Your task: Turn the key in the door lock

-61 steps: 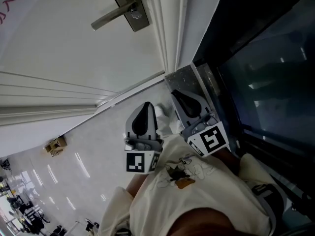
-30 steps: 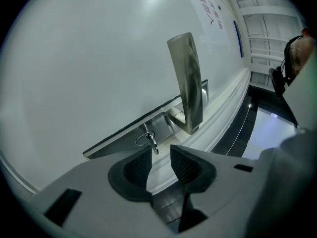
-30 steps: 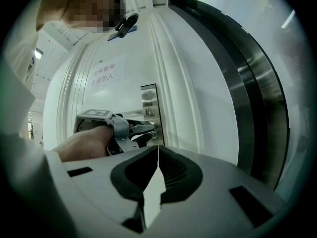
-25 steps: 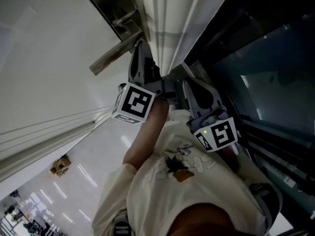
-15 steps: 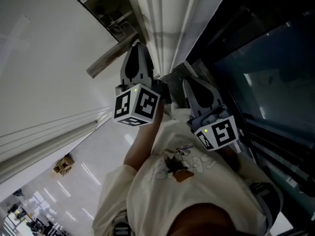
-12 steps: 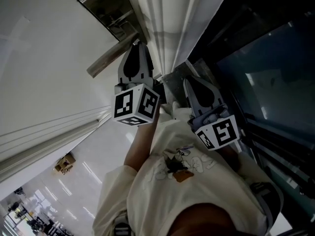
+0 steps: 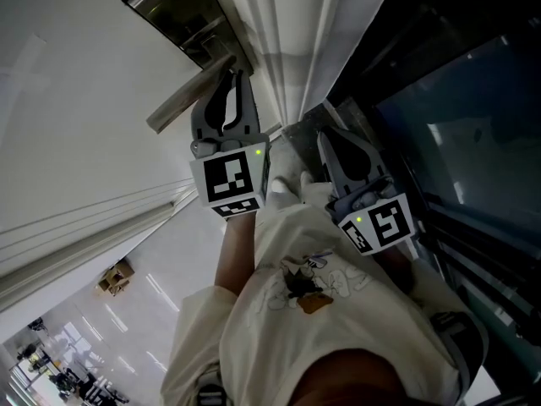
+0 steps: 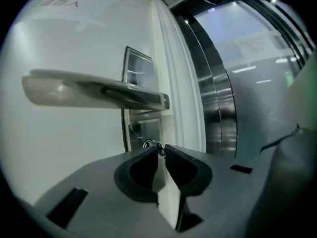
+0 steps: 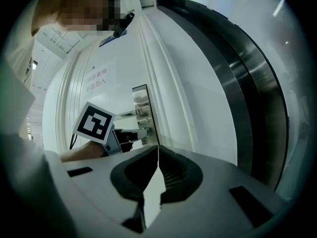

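Most of the head view is filled by a white door. A dark glass panel framed in brushed metal is seen beside it on the right. Below the door a glossy pale floor is spread out, streaked with reflected ceiling lights. At the lower left it opens onto a larger hall, where distant dark shapes cannot be told apart. Door and glass are separated by a white moulded door frame. A cream shirt with a printed figure is worn by the person at the bottom of the view. A notice with red print is stuck high on the door. Lower down, a lever handle is carried on a steel lock plate.

The left tongs are held roughly level against the door, just under the handle, with their marker cube turned toward the camera. The right tongs are kept clear of the door, near the frame and beside the left pair, their jaws pressed together on nothing. A small cardboard box is left on the floor, well apart from the person.

Smallest of all, the key is found right at the lock plate below the handle. It is pinched between the tips of the left tongs, whose jaws have just been opening a little. A small ring is seen just beside it.
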`<state>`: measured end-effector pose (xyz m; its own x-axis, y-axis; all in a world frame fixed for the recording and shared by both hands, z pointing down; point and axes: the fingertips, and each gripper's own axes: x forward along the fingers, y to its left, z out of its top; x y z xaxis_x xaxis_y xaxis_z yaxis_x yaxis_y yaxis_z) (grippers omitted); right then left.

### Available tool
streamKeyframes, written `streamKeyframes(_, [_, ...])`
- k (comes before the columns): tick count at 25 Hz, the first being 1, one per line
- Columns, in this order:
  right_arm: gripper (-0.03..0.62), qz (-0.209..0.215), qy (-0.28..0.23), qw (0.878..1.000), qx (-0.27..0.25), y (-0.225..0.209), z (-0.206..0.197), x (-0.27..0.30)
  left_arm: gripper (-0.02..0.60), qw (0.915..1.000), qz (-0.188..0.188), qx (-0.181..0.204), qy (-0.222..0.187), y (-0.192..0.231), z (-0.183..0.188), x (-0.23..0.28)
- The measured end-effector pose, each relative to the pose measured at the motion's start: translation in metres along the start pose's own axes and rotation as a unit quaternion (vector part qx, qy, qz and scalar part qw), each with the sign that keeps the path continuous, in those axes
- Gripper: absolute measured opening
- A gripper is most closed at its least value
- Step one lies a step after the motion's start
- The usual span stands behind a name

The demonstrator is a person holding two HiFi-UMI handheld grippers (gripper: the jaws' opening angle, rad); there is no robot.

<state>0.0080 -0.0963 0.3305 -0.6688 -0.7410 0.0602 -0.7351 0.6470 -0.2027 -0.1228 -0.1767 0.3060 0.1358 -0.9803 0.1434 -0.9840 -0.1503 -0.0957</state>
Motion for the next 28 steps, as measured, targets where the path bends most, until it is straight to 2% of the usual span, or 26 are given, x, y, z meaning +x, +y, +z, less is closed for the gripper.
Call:
streamKeyframes(4, [0.011,-0.002,0.001,1.000,0.003,-0.003,-0.001,-0.002,0.052,0.9963,0.011,0.081,0.028,-0.001,0.000,0.001])
streamKeyframes(8, [0.011,-0.005,0.000,1.000,0.006,-0.007,-0.002,-0.004,0.051,0.9854,0.028,0.160,0.052,-0.004,-0.002,0.001])
streamKeyframes(12, [0.011,-0.007,-0.002,1.000,0.011,-0.010,-0.003,-0.005,0.046,0.9638,0.048,0.252,0.072,-0.007,-0.003,0.002])
streamKeyframes(17, [0.011,-0.008,-0.001,1.000,0.016,-0.012,-0.005,-0.006,0.041,0.9422,0.051,0.319,0.087,-0.010,-0.004,0.002])
streamKeyframes(20, [0.011,-0.006,-0.003,1.000,0.017,-0.011,-0.005,-0.006,0.039,0.9261,0.051,0.362,0.094,-0.011,-0.006,0.002])
streamKeyframes(28, [0.011,0.006,-0.003,1.000,0.017,-0.008,-0.004,-0.002,0.037,0.8701,0.031,0.484,0.090,-0.014,-0.010,0.002])
